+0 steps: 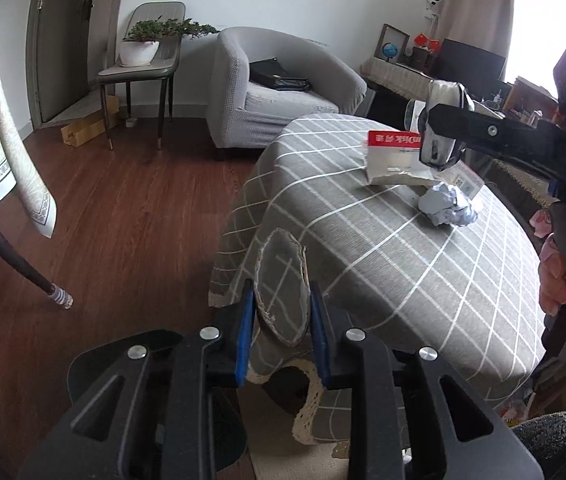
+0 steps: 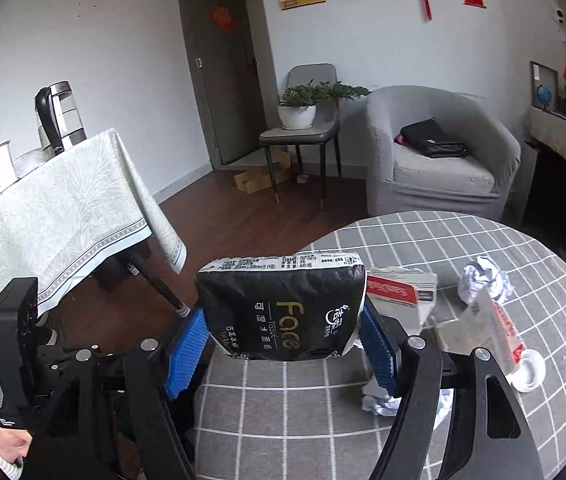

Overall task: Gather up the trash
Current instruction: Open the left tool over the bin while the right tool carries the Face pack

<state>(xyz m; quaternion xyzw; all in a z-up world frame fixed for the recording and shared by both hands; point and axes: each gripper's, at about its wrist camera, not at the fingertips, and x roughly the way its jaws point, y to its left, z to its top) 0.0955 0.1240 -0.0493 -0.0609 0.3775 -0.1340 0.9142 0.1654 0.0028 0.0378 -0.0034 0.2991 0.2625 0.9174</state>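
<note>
Two tools work at the round desk (image 1: 383,240) with its grey checked cloth. In the left wrist view, the left tool (image 1: 281,312) sits at the lower centre of the frame, its blue pads pinched together on a raised fold of the cloth (image 1: 283,292) at the desk's near edge. Right of it and higher, near the desk's far side, lies a red and white carton (image 1: 393,160), and just right of that a crumpled paper ball (image 1: 449,204). At the upper right the right tool reaches in over the carton with the tissue pack (image 1: 441,124) in its grip.

In the right wrist view, the right tool (image 2: 283,340) is at the lower centre, its blue pads clamped on both sides of the black tissue pack (image 2: 283,308), held just above the cloth. Right of the pack lie the carton (image 2: 399,292), a clear plastic wrapper (image 2: 491,328) and the paper ball (image 2: 483,284); another crumpled paper (image 2: 379,402) lies under the tool's right finger.
</note>
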